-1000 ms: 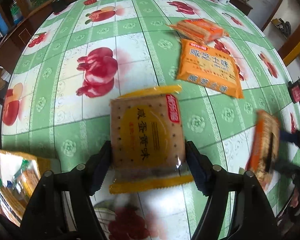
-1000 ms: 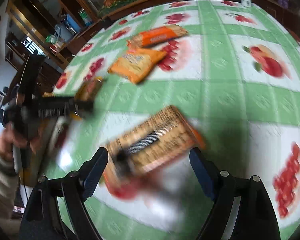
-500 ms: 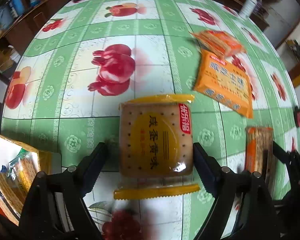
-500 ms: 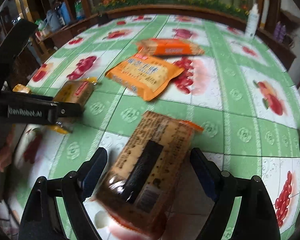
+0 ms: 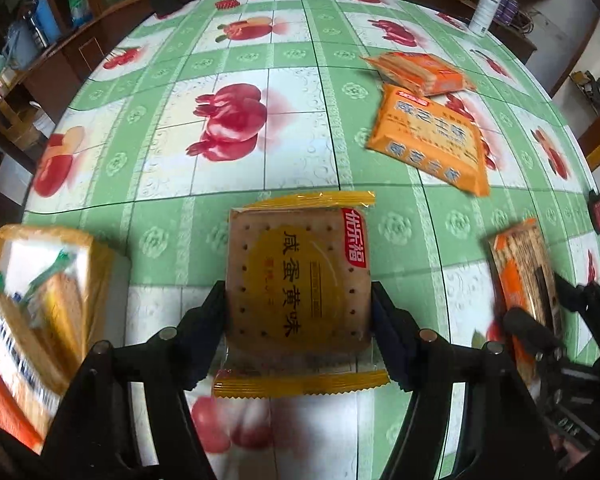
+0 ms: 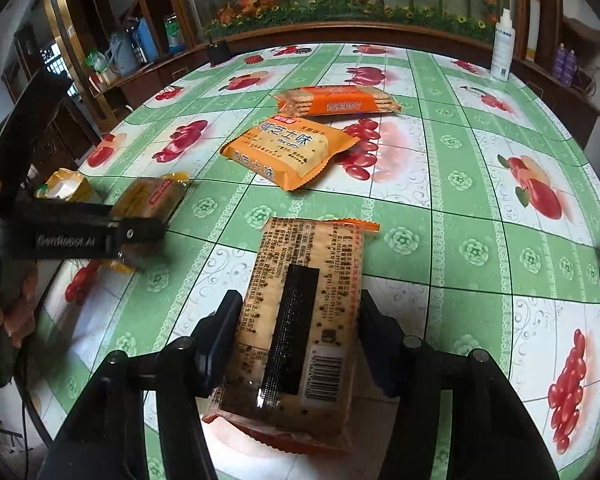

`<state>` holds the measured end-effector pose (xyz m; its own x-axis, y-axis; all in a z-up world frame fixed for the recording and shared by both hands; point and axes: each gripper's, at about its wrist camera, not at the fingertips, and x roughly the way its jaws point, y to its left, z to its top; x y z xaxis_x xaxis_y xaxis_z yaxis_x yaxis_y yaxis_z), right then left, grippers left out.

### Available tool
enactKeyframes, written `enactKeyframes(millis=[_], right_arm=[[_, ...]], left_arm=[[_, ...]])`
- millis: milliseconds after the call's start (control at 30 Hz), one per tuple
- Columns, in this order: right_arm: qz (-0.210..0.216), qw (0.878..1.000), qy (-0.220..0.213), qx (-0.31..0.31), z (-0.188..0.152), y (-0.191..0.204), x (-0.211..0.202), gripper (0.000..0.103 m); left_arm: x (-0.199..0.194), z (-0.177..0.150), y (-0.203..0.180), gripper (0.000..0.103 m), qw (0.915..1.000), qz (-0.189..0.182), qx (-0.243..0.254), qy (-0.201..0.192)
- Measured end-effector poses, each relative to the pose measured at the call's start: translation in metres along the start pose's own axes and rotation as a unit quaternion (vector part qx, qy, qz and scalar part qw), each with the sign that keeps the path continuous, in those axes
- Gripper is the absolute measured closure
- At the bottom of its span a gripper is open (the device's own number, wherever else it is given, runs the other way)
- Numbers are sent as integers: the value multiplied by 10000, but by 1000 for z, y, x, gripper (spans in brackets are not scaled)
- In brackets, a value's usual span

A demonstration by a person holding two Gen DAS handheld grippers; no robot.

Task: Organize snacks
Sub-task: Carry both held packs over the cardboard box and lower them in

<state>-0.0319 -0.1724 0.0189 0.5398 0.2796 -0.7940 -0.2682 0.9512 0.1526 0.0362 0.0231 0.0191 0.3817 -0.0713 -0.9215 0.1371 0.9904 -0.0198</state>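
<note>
A round tabletop (image 6: 452, 184) in green-checked fruit-print cloth carries two orange cracker packs (image 6: 290, 151) (image 6: 336, 101) toward twelve o'clock, a white spray bottle (image 6: 502, 46) at one o'clock.

Right gripper (image 6: 298, 336) just closed onto cracker pack (image 6: 300, 320); orange packs (image 6: 290, 150) at twelve o'clock.

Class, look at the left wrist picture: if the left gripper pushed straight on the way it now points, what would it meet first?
Probably the tablecloth just beyond the yellow cracker pack that the left gripper has just closed on; depth is unclear.
</note>
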Motion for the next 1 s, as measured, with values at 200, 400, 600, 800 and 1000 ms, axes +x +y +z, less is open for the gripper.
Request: enactKeyframes(millis=[200,400,600,800,1000], right_arm=[[239,9996,-147,48,-1,4,-12,46],[469,9985,-286,-63,4,21,-22,46],[782,9956,-436,-267,15,50,-29,46],[1146,9895,-435,-769,28,102,-21,46],[1536,9793,-388,-1262,48,162,-6,46]], left_arm=[[-28,-21,-4,34,9996,-153,-64,-238],[-58,-43,0,34,9983,-171,-100,-551],[-88,-75,33,34,9958,-286,-456,-746],[-118,-111,80,34,9905,-250,-954,-958],[-145,-143,128,34,9841,66,-1357,-1142]])
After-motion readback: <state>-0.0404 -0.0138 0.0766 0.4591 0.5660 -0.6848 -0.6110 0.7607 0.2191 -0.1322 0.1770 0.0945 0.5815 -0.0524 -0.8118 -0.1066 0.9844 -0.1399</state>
